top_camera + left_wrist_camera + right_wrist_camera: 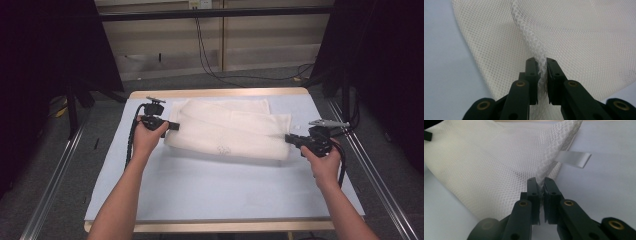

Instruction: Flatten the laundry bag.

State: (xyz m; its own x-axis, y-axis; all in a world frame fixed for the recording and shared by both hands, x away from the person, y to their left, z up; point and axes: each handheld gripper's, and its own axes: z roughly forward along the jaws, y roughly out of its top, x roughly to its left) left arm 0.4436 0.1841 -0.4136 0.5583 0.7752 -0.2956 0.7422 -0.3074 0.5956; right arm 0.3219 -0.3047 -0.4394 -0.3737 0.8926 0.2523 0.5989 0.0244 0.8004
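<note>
— One thing is being worked: a white mesh bag [227, 131], lying folded across the far half of the table, long side running left to right.

— Flat?

— Mostly, in loose layers. The front fold is thick and rounded, and a second layer sits behind it toward the far edge. In the left gripper view the mesh bag [579, 37] rises in a twisted ridge right at the jaws; in the right gripper view the mesh bag [486, 162] peaks up to a lifted corner.

— Who has hold of it?

— Both tools. The left gripper [172, 126] is at the bag's left end, and its own view shows the left gripper [542, 75] with jaws nearly together, a pinch of mesh caught between them. The right gripper [290, 139] is at the right end, near the front corner. Up close the right gripper [540, 192] is likewise narrow, clamped on the bag's edge.

— Anything else on the bag?

— A white ribbon tag [573, 159] sticks out sideways from the lifted corner, just beyond the right jaws.

— And around it?

— A pale blue mat [215, 185] covers the wooden table [215, 93], whose edge shows at the far side. The person's left hand [146, 138] and right hand [325, 162] grip the tools, forearms coming in from below. Black cables [131, 142] trail from the grippers. Grey floor surrounds the table, with dark curtains on both sides.
</note>
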